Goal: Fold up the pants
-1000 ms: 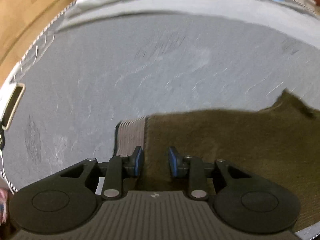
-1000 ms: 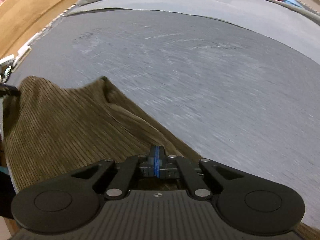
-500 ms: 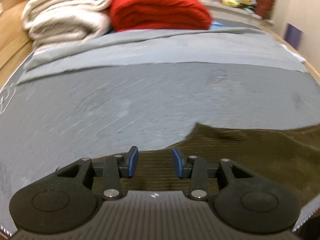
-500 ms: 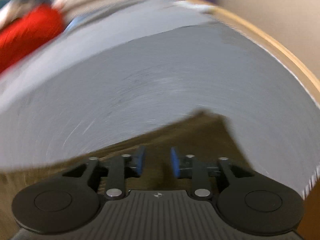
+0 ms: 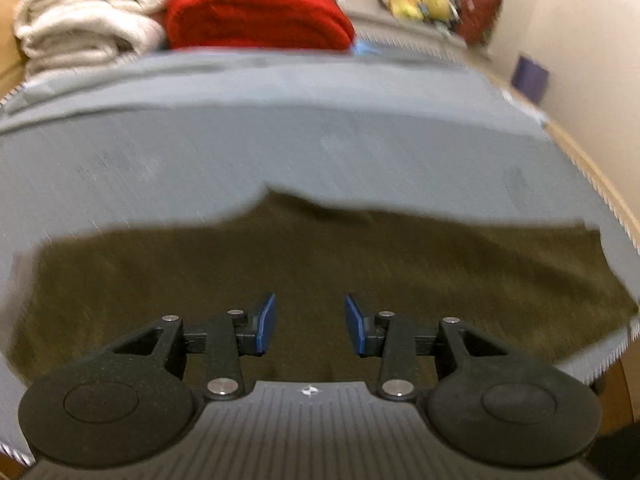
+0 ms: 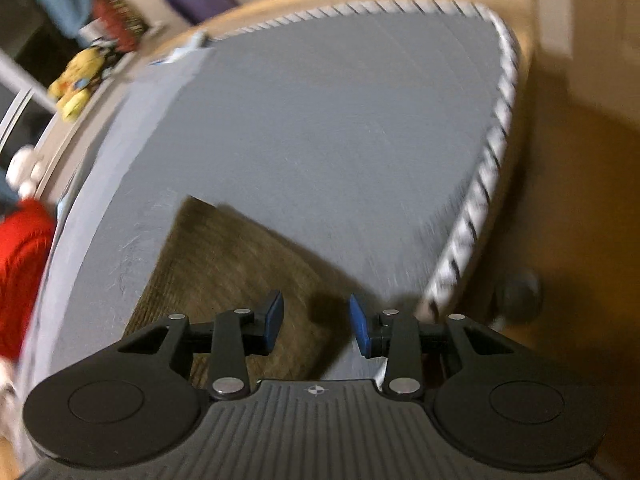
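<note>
Right gripper [image 6: 316, 326] now released from brown corduroy pants [image 5: 320, 276], jaws opening, nothing between, left gripper [image 5: 310, 324] spread over blurred pants, near bed [image 6: 340, 120] edge, waistband cut off.

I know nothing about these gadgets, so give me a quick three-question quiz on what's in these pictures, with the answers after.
1. True or false: the left gripper is clamped on the brown pants.
2. What colour is the folded blanket beside the stack of white towels?
3. The pants lie on: A) a wooden floor, B) a grey sheet, C) a chair.

Key
1. False: its blue pads stand apart above the fabric, nothing pinched. The right gripper is opening too, with nothing between its pads.
2. Red.
3. B.
</note>
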### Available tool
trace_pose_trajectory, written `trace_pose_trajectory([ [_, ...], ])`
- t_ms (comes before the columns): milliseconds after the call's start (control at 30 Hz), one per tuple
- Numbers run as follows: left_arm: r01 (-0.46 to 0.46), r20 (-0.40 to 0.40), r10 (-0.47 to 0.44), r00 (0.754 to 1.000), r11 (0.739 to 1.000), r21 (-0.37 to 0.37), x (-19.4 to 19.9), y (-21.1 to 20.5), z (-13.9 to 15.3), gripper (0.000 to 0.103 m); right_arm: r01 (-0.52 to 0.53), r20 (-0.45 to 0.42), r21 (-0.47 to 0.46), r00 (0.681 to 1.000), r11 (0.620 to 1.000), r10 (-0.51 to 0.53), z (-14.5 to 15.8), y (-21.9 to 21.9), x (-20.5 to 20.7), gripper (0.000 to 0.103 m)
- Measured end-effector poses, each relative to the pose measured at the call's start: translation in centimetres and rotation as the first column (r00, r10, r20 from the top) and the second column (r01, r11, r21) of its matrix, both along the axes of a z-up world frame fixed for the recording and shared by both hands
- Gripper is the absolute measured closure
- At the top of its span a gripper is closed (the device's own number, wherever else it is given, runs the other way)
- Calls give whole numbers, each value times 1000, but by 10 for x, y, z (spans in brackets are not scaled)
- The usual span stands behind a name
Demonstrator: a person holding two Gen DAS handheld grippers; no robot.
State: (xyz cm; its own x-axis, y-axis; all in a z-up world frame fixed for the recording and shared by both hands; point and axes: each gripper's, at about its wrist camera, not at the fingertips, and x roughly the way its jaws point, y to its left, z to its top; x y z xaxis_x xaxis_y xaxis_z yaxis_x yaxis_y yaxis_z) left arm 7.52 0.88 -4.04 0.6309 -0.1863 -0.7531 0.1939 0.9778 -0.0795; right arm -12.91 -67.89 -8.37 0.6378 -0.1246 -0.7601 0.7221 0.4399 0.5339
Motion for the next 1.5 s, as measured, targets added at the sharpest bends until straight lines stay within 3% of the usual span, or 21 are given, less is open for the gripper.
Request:
trace_pose_trajectory([
  [100, 83, 66, -85, 994, 996, 32, -7, -26, 3, 59, 21, -11, 63, 1000, 998, -21, -13, 8, 9, 63],
  [167, 115, 95, -127, 987, 986, 123, -7, -41, -5, 59, -4, -16, 72, 1000, 997, 5, -23, 12, 24, 62],
  [233, 115, 76, -131, 988, 976, 186, -2, -47, -19, 59, 5, -31, 82, 1000, 997, -3, -32, 14, 37, 62],
  [400, 96, 36, -104, 994, 979, 181, 7, -43, -33, 59, 110, 51, 61, 992, 992, -113, -41, 16, 49, 57],
  [467, 91, 37, -99, 994, 980, 179, 8, -39, -33, 59, 123, 65, 29, 990, 992, -124, -43, 24, 54, 66],
  [500, 86, 40, -94, 995, 981, 177, 8, -38, -33, 59, 123, 71, 11, 990, 992, -124, -42, 27, 56, 84],
  [567, 77, 47, -86, 995, 983, 168, 6, -37, -30, 59, 142, 104, -10, 985, 990, -140, -36, 34, 57, 84],
  [667, 55, 64, -66, 996, 987, 154, 10, -31, -22, 59, 122, 165, -132, 981, 984, -99, -7, 58, 64, 85],
  [767, 18, 76, -27, 997, 992, 126, 15, -21, -13, 59, -2, 223, -357, 971, 934, 88, 43, 109, 84, 85],
  [867, -31, 70, 25, 997, 996, 89, 18, -9, -10, 59, -148, 251, -563, 907, 813, 338, 86, 187, 101, 85],
  [1000, -95, 45, 93, 995, 994, 60, 22, 9, -10, 59, -329, 198, -749, 718, 576, 667, 112, 319, 115, 85],
  [1033, -110, 40, 108, 993, 992, 63, 22, 14, -11, 59, -381, 162, -772, 655, 508, 738, 109, 356, 118, 85],
  [1133, -146, 23, 145, 989, 986, 74, 20, 28, -15, 59, -507, 33, -797, 506, 328, 862, 82, 444, 127, 85],
  [1233, -175, -2, 176, 984, 982, 71, 17, 40, -18, 59, -679, -191, -723, 367, 122, 910, 33, 511, 145, 85],
  [1267, -178, -13, 179, 984, 982, 69, 16, 44, -19, 59, -726, -257, -684, 333, 72, 907, 16, 524, 152, 85],
  [1333, -183, -24, 185, 982, 981, 69, 14, 51, -21, 59, -789, -361, -614, 295, 13, 885, -10, 542, 160, 85],
  [1367, -188, -25, 190, 981, 980, 69, 13, 53, -22, 59, -796, -375, -606, 295, 9, 879, -13, 546, 164, 85],
  [1400, -187, -27, 189, 982, 980, 68, 13, 56, -22, 59, -788, -382, -615, 299, 0, 875, -11, 551, 162, 84],
  [1500, -194, -27, 196, 980, 979, 60, 13, 62, -22, 59, -715, -402, -693, 278, -91, 873, 2, 564, 148, 84],
])
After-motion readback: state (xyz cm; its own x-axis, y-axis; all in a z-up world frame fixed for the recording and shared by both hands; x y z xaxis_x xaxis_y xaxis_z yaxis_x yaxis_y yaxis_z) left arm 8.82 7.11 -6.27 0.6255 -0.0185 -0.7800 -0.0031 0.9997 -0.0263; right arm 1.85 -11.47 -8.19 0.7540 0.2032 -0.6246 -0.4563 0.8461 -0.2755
